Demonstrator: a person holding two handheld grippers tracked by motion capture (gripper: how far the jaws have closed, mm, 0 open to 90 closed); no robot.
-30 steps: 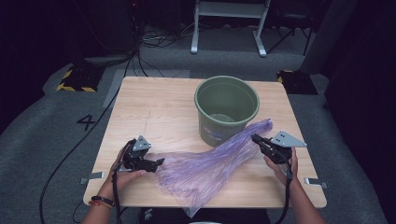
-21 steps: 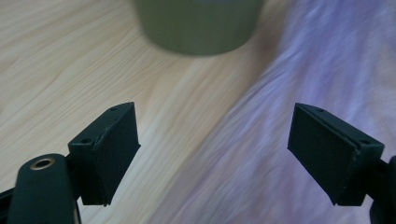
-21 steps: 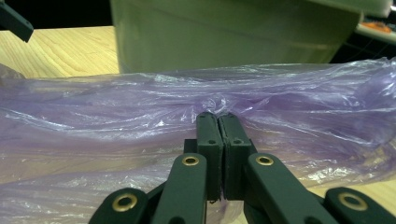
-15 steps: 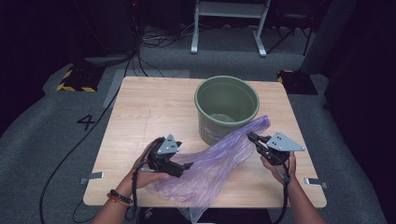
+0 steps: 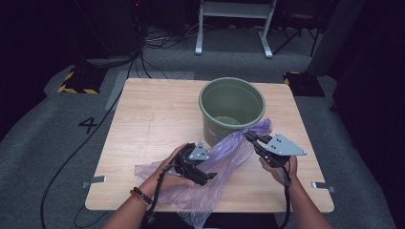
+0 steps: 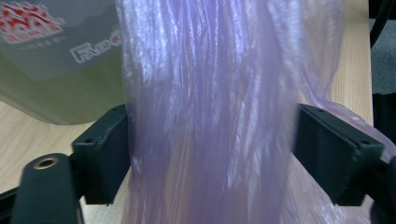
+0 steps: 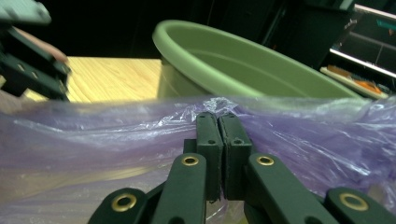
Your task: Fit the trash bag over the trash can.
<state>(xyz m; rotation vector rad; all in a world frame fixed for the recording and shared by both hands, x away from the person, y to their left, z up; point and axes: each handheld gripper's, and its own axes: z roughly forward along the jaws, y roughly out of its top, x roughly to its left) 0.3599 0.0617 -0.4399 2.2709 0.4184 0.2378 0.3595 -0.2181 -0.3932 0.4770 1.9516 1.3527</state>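
Note:
A thin purple plastic bag (image 5: 229, 148) stretches across the wooden table (image 5: 157, 114) in front of a green bucket (image 5: 231, 81). My right gripper (image 5: 249, 136) is shut on the bag's upper edge beside the bucket wall; its jaws press together on the film (image 7: 93, 135) with the bucket rim (image 7: 243, 65) just behind. My left gripper (image 5: 209, 175) is at the bag's middle, near the table's front. Its jaws stand wide apart on either side of the gathered bag (image 6: 210, 70), open, and the bucket's labelled wall (image 6: 56, 70) lies beyond.
The bag's loose end hangs over the table's front edge (image 5: 200, 214). Bare tabletop lies to the left and behind the bucket. Cables (image 5: 71, 157), a floor mark "4" (image 5: 89, 125) and a white stand (image 5: 234, 28) surround the table.
My left gripper has moved right along the table to the bag's middle, and the bag has bunched up between its jaws. The right gripper has stayed nearly in place, holding the bag.

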